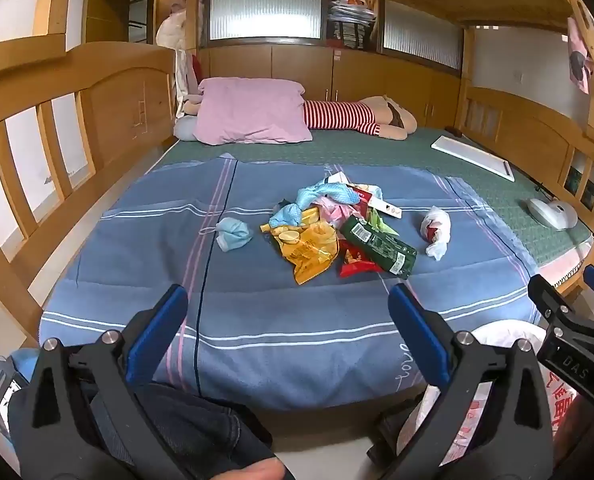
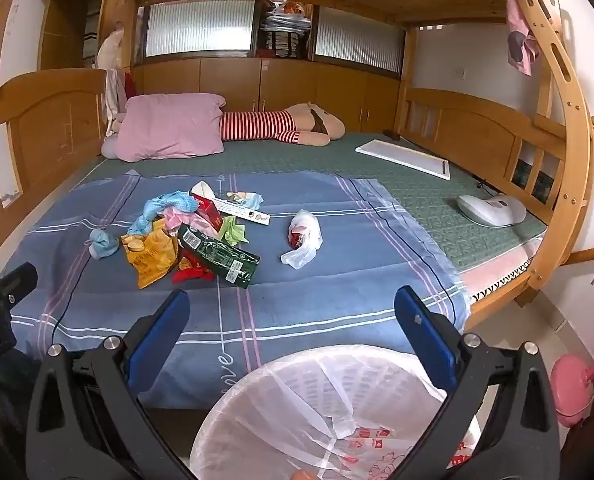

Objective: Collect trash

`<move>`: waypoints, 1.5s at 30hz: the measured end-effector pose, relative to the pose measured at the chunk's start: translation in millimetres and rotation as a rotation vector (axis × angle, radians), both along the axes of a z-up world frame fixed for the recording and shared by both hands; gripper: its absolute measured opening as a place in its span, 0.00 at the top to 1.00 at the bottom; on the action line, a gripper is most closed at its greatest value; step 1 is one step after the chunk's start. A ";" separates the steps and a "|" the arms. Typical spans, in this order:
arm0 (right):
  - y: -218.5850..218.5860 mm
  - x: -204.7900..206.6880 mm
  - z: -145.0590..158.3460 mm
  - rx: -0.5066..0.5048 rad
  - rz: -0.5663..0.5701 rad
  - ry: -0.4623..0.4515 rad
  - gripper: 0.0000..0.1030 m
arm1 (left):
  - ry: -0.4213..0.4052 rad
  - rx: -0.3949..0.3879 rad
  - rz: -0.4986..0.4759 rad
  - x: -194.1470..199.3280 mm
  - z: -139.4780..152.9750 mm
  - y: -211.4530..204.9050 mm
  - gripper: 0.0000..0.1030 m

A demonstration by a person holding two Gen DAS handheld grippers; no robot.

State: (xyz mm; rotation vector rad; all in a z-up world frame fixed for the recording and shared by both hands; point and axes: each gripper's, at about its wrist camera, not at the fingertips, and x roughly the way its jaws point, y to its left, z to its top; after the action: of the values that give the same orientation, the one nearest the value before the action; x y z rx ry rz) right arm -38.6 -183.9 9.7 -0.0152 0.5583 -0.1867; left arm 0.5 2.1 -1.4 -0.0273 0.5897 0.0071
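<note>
Your left tongs (image 1: 287, 300) and right tongs (image 2: 293, 304) both stand spread wide with nothing between them, hovering over the near edge of the bed (image 2: 337, 248). The trash pile (image 1: 329, 224) lies on the blue striped sheet, well ahead of you: a yellow snack bag (image 2: 151, 256), a green wrapper (image 2: 221, 258), red packets and crumpled blue cloth heaped together. A blue face mask (image 1: 233, 234) sits just left of the heap, and a knotted white plastic bag (image 2: 303, 240) lies apart to its right. Near you, below the right tongs, the white bin (image 2: 325, 412) is lined with a thin printed bag; I cannot tell whether it holds anything
</note>
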 end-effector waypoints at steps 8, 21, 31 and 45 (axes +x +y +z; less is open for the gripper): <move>-0.9 -0.6 -0.7 0.007 -0.004 -0.009 0.03 | 0.008 0.020 -0.007 -0.3 -0.2 -4.1 0.03; 2.4 -2.6 1.2 0.006 0.013 -0.010 0.03 | 0.018 0.021 -0.010 -1.2 -6.4 -6.4 0.03; 4.5 -1.6 -2.0 0.014 0.021 -0.002 0.03 | 0.028 0.024 -0.014 -1.8 -7.1 -6.9 0.03; 9.6 -1.2 -6.7 0.018 0.033 0.005 0.03 | 0.035 0.025 -0.013 -0.4 -11.9 -7.8 0.03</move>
State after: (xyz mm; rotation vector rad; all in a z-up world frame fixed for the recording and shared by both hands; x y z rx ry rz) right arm -39.7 -174.2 3.0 -0.0076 0.5639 -0.1500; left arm 0.1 -5.6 -13.3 0.0006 0.6248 0.0025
